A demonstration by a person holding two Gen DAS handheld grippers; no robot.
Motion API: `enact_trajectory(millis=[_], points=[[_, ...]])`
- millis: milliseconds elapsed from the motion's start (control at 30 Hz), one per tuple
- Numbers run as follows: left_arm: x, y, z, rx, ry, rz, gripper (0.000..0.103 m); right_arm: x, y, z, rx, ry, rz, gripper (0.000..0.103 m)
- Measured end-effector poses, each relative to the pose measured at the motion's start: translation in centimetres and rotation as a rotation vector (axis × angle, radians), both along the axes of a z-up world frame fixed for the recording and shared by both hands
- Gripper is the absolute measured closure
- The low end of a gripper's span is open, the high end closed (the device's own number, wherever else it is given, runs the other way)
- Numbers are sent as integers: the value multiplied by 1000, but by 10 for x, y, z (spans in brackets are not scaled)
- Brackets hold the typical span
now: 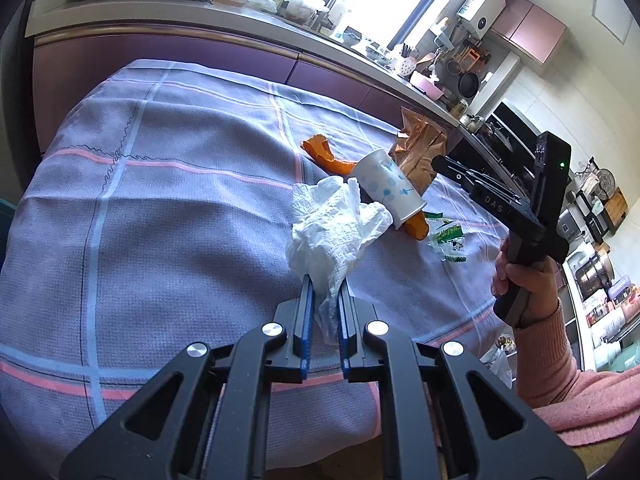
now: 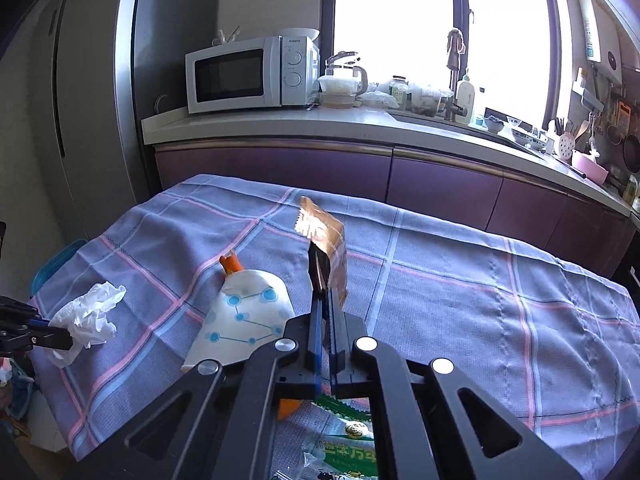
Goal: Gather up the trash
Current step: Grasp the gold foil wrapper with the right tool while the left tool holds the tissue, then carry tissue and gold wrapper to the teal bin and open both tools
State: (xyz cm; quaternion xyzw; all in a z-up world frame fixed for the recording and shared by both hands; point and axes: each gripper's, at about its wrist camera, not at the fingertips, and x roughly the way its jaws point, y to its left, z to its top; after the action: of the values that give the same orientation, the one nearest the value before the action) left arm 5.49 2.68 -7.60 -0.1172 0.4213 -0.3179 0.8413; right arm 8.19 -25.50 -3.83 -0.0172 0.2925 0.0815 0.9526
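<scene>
My left gripper (image 1: pixel 325 280) is shut on a crumpled white tissue (image 1: pixel 332 228), which hangs just above the checked tablecloth (image 1: pixel 160 220). Beyond it a dotted paper cup (image 1: pixel 388 188) lies on its side over orange peel (image 1: pixel 320 150). A person's hand (image 1: pixel 520 280) holds my right gripper (image 2: pixel 325 298), which is shut on a shiny brown wrapper (image 2: pixel 324 232) standing up from its fingertips. In the right wrist view the cup (image 2: pixel 244 320) lies to the left of that gripper, with the tissue (image 2: pixel 92 316) and left gripper (image 2: pixel 60 338) at the far left.
A green and white snack wrapper (image 2: pixel 348 440) lies on the cloth under the right gripper. A blue bin (image 2: pixel 60 264) shows past the table's left edge. Behind the table runs a kitchen counter (image 2: pixel 360 128) with a microwave (image 2: pixel 248 76), and a fridge (image 2: pixel 80 100) stands on the left.
</scene>
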Motion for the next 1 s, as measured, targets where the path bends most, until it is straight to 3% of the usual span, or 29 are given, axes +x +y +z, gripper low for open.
enact_trajectory(millis=[200, 667, 1000], points=[[-2, 18, 10, -18, -28, 39, 92, -10, 5, 20, 32, -47, 23, 101], [-6, 53, 14, -36, -46, 112, 92, -16, 9, 36, 112, -55, 51, 102], [-16, 89, 27, -26, -89, 189, 92, -26, 49, 61, 191, -88, 205, 102]])
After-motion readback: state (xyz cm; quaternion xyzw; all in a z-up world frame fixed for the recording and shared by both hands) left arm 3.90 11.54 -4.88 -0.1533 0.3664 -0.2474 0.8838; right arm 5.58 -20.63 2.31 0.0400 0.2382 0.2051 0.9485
